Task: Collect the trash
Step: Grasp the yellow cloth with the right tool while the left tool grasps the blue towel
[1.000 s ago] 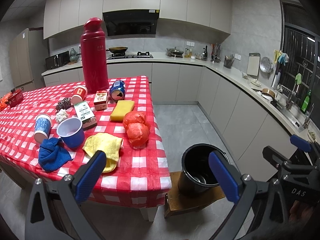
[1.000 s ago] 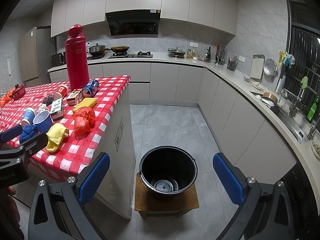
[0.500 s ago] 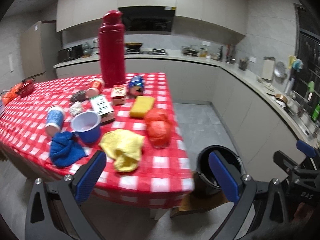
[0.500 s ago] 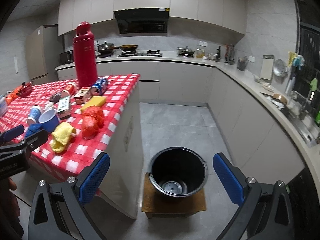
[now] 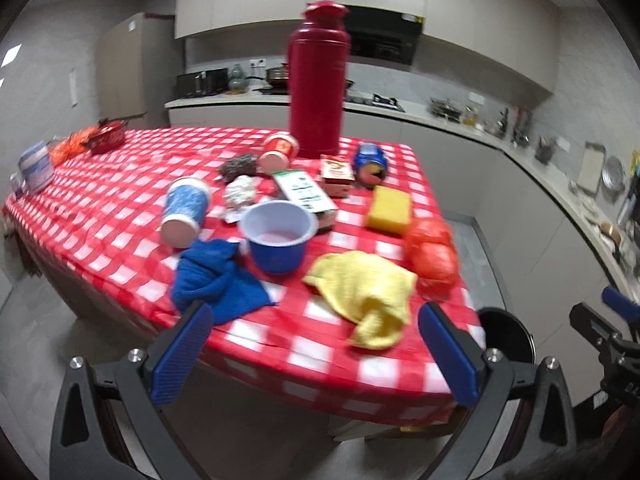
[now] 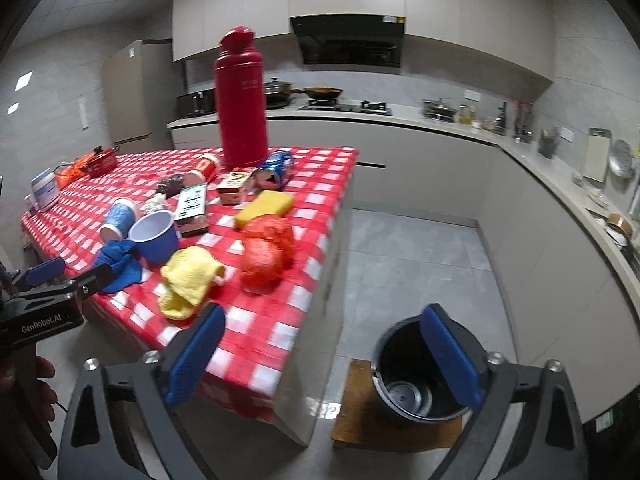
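Near the right edge of the table [image 5: 392, 372], two orange crumpled bags [image 5: 434, 252], touching each other, beside a yellow cloth [image 5: 362, 288] at the front edge. Behind, toward the middle: yellow sponge [image 5: 390, 208], blue bowl [image 5: 278, 236], blue cloth [image 5: 216, 280], fallen paper cup [image 5: 186, 210], red thermos [image 5: 318, 80] upright. On the floor past the right edge, black bin [image 6: 416, 384] on a wooden stool [image 6: 356, 408]. Left gripper [image 5: 316, 352] wide open, holding nothing, before the front edge. Right gripper [image 6: 324, 356] also wide open, empty, between table corner and bin.

The left gripper [image 5: 316, 354] hangs with jaws wide apart over the desk's [image 5: 120, 204] near edge, by the yellow cloth [image 5: 364, 292].
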`<action>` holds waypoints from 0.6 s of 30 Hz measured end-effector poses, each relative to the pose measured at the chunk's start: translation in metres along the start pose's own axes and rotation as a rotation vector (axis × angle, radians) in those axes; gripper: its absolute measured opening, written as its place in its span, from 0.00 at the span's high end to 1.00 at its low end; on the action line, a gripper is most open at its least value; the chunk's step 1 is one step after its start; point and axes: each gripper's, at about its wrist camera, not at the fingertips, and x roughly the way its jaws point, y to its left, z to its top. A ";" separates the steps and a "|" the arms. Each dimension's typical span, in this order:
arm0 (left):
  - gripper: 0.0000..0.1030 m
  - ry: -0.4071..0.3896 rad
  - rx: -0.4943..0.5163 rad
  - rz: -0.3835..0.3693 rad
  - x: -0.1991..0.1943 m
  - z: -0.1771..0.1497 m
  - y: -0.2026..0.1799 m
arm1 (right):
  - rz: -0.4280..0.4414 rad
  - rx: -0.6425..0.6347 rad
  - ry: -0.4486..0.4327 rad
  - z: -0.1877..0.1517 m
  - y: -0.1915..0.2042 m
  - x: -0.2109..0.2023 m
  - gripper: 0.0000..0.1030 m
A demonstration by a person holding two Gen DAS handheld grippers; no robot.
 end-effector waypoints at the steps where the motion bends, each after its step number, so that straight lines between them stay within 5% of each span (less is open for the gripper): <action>1: 0.00 -0.026 -0.018 0.009 0.001 -0.001 0.011 | 0.012 -0.003 0.007 0.001 0.005 0.006 0.14; 10: 0.00 0.080 -0.053 0.100 0.052 -0.002 0.075 | 0.128 -0.037 0.077 0.004 0.067 0.062 0.30; 18: 0.02 0.146 -0.060 0.059 0.091 -0.005 0.106 | 0.158 -0.063 0.134 0.002 0.120 0.114 0.32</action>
